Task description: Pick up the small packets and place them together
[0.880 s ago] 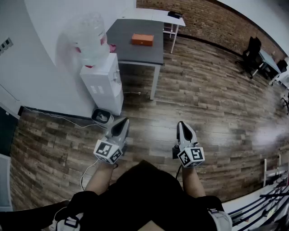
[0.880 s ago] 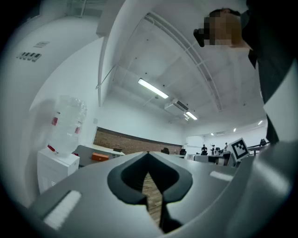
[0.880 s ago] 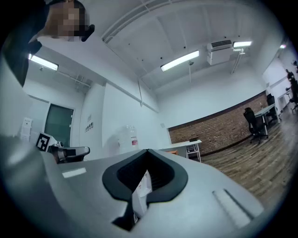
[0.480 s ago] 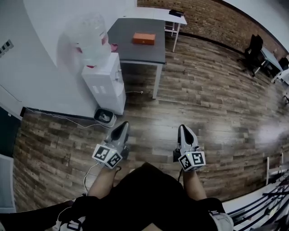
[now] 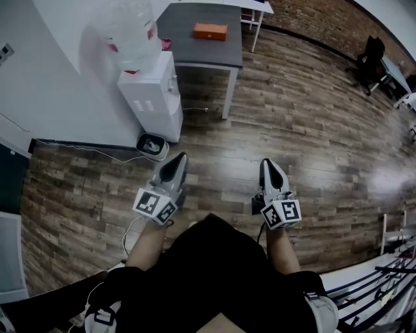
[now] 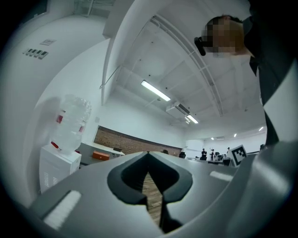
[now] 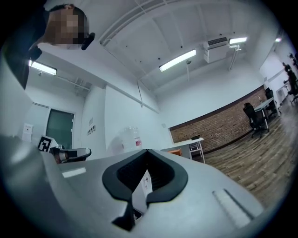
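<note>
Light: bright and even, from ceiling strip lights [image 6: 156,90] high above the water dispenser [image 6: 58,162].
Glare: pale sheen on the wooden floor [image 5: 389,177], far right of the dispenser.
Shadow: soft, on the wall behind the dispenser.
Edges: bowed lines, darkened corners.
Focus: the left gripper [image 6: 148,153] looks blurred close up.

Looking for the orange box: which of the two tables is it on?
The dark grey table beside the water dispenser carries the orange box. The white table behind it, at the top edge, shows none.
</note>
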